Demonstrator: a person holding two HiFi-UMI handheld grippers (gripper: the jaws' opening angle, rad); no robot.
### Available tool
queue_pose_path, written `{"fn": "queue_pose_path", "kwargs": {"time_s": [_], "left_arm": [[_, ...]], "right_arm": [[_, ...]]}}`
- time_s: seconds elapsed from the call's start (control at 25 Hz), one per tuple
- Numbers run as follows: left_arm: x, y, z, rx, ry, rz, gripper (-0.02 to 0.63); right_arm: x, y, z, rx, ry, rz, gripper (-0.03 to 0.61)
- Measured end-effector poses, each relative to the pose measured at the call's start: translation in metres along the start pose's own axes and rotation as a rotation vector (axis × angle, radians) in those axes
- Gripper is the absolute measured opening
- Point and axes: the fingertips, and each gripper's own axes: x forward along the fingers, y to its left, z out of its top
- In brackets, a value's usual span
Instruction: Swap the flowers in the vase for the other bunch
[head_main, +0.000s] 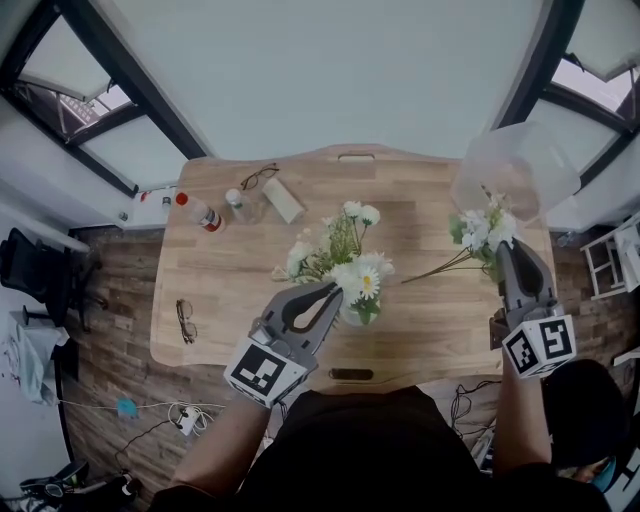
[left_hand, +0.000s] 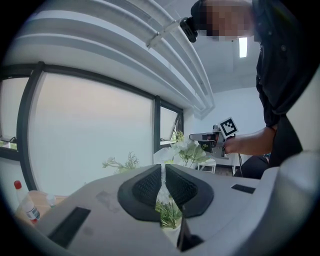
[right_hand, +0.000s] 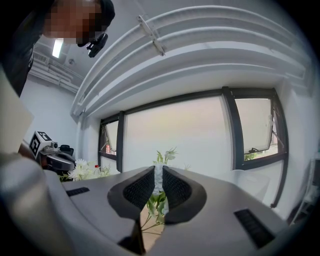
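A: Head view: where do we find the flowers?
B: We see the daisy bunch (head_main: 352, 262), white heads on green stems, upright in the vase (head_main: 358, 312) at mid-table (head_main: 220, 300). The left gripper (head_main: 333, 290) meets it. The second bunch (head_main: 482, 232), also white, sits at the right edge in the right gripper (head_main: 498, 247).
A: Left gripper view?
B: Pads pinch a pale stem, with foliage below.
A: Right gripper view?
B: Pads clamp a whitish, leafy stem.
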Motion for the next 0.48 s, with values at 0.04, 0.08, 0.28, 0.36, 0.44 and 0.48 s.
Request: {"fn": "queue_pose_path", "kwargs": {"time_s": [0.04, 0.08, 0.28, 0.36, 0.44, 0.48], "left_arm": [[-0.001, 0.0, 0.002, 0.005, -0.006, 0.002, 0.029], [-0.002, 0.0, 0.005, 0.009, -0.011, 0.005, 0.028], [-0.004, 0.0, 0.016, 0.025, -0.044, 0.015, 0.028], [-0.006, -0.001, 0.019, 0.032, -0.054, 0.017, 0.028], [-0.009, -0.001, 0.023, 0.04, -0.062, 0.02, 0.028], [-0.011, -0.001, 0.025, 0.042, -0.067, 0.021, 0.028]], "right_arm": [[-0.001, 0.0, 0.002, -0.003, -0.002, -0.001, 0.061], [-0.002, 0.0, 0.004, -0.005, -0.005, -0.002, 0.061], [-0.005, 0.002, 0.01, -0.018, -0.019, -0.001, 0.061], [-0.007, 0.002, 0.012, -0.02, -0.023, -0.003, 0.061], [-0.009, 0.003, 0.014, -0.022, -0.026, -0.005, 0.061], [-0.009, 0.003, 0.015, -0.022, -0.027, -0.006, 0.061]]}}
